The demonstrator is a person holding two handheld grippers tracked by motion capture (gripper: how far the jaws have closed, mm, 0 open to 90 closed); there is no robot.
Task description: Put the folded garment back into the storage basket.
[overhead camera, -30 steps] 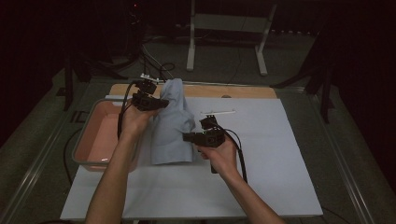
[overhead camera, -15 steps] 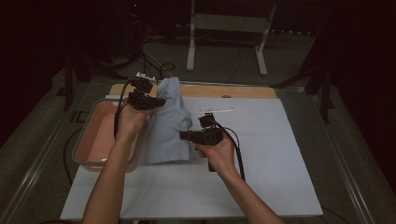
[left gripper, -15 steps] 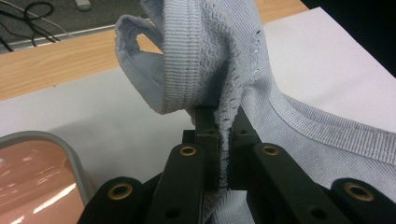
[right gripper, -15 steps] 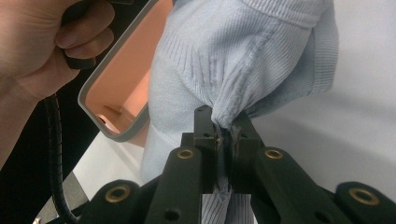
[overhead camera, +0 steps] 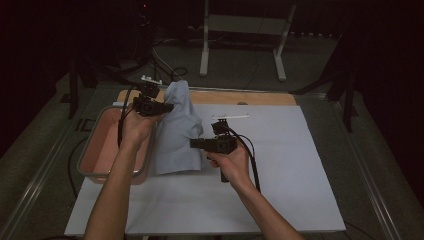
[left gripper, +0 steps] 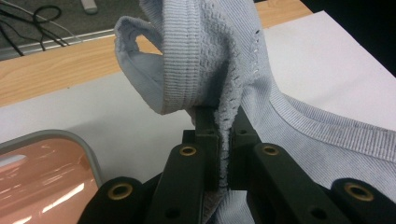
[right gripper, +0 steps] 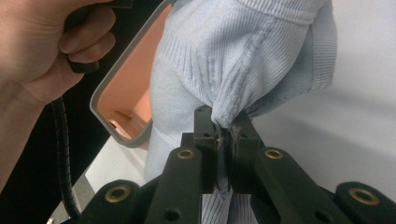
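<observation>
A pale blue knitted garment (overhead camera: 177, 130) hangs over the white sheet (overhead camera: 280, 150), held up between both grippers. My left gripper (overhead camera: 167, 106) is shut on its upper ribbed edge, seen close up as the knit (left gripper: 210, 65) bunched between the jaws of the left gripper (left gripper: 227, 122). My right gripper (overhead camera: 196, 144) is shut on a lower fold at the garment's right side. In the right gripper view the cloth (right gripper: 243, 56) gathers into the closed jaws of the right gripper (right gripper: 223, 123), with the person's other hand (right gripper: 42, 46) beyond.
A pink tray with a grey rim (overhead camera: 95, 145) lies at the left edge of the white sheet, under the left forearm. A wooden board (overhead camera: 240, 97) runs along the far side. A metal stand (overhead camera: 245, 30) and cables are on the floor behind.
The left hand has drifted slightly left and away, lifting the garment's top edge a little. The right hand has stayed put.
</observation>
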